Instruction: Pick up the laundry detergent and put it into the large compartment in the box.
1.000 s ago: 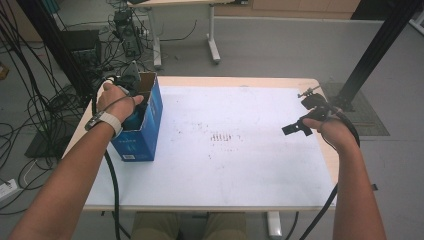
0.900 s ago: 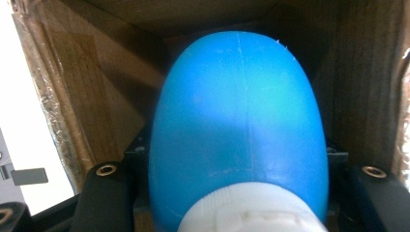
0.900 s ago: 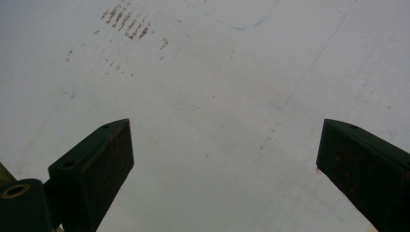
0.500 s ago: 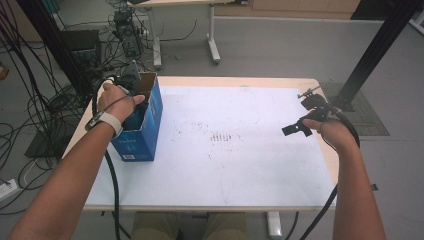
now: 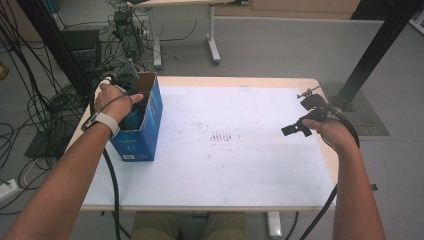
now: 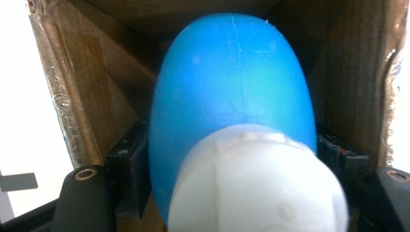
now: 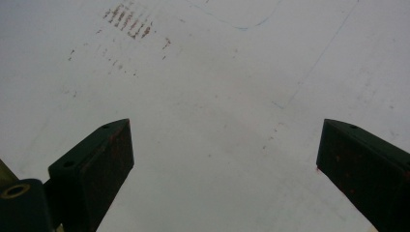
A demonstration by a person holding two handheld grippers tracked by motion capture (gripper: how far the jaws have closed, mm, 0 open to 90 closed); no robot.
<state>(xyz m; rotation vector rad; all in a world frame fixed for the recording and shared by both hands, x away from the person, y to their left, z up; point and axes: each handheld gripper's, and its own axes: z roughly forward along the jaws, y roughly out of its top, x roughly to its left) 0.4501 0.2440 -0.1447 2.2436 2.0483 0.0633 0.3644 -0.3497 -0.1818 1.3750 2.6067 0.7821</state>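
A blue cardboard box (image 5: 145,135) stands open-topped near the table's left edge. My left hand (image 5: 112,97) reaches down into it from above. In the left gripper view, a blue bottle (image 6: 232,82) with a white cap (image 6: 256,183) stands between the brown inner walls. My left gripper (image 6: 232,159) straddles it; its jaws have just been opening, and the pads (image 6: 133,154) sit beside the bottle's sides without a visible squeeze. My right gripper (image 5: 295,129) hovers low over the right side of the table, and it (image 7: 225,164) is open wide with nothing between its fingers.
The white table top (image 5: 225,170) carries faint brown marks (image 5: 222,136) in its middle. A black post (image 5: 370,55) rises past the far right corner. Cables (image 5: 30,115) lie on the floor to the left, and another desk (image 5: 210,30) stands behind.
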